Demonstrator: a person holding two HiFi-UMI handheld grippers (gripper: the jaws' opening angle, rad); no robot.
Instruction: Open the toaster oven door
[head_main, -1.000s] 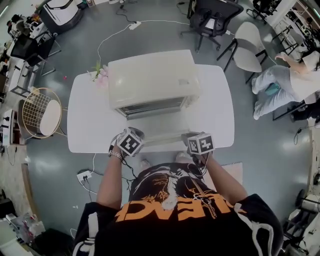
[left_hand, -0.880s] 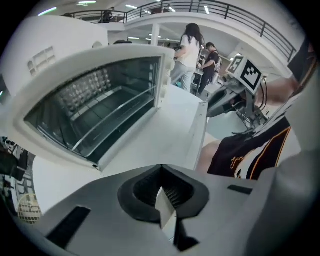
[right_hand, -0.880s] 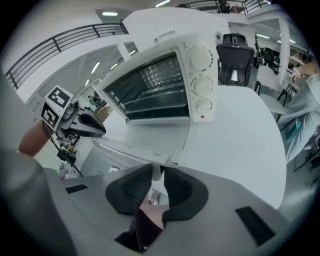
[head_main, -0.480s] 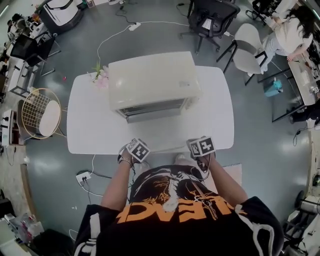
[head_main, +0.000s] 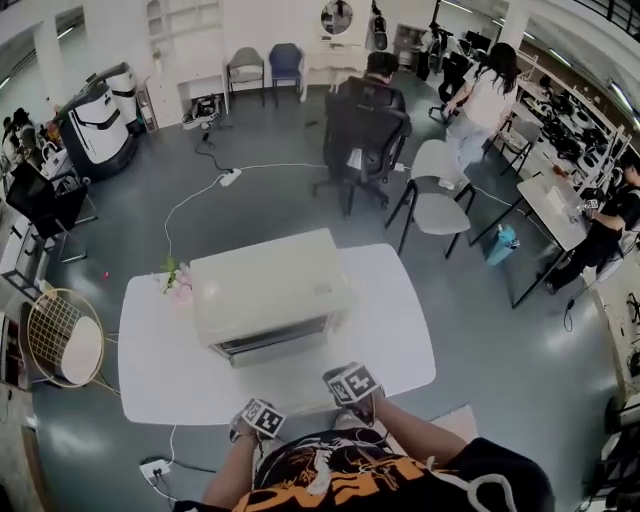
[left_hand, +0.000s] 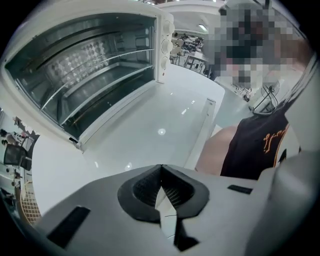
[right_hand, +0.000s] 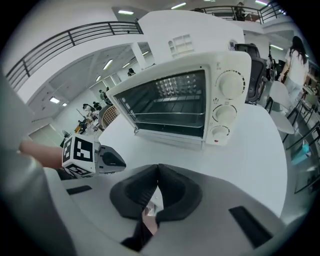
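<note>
The cream toaster oven (head_main: 265, 285) stands on the white table (head_main: 390, 330). Its door (left_hand: 155, 125) lies folded down flat, so the wire rack and the inside show in both gripper views (right_hand: 170, 100). My left gripper (head_main: 262, 418) hangs at the table's front edge, clear of the door handle (left_hand: 202, 132). Its pads (left_hand: 161, 175) meet with nothing between them. My right gripper (head_main: 352, 385) is beside it, nearer the oven's knob side (right_hand: 225, 107). Its jaws (right_hand: 158, 172) are closing down to touch, with nothing held. The left gripper (right_hand: 107, 159) also shows in the right gripper view.
Pink flowers (head_main: 178, 282) lie at the oven's back left corner. A wire basket stool (head_main: 62, 340) stands left of the table. Office chairs (head_main: 365, 130) and several people are beyond it. A power strip (head_main: 155, 467) lies on the floor by my left side.
Both grippers have drawn back from the open door's front edge toward my body. The head view has lifted, so more of the room shows. The oven has not moved.
</note>
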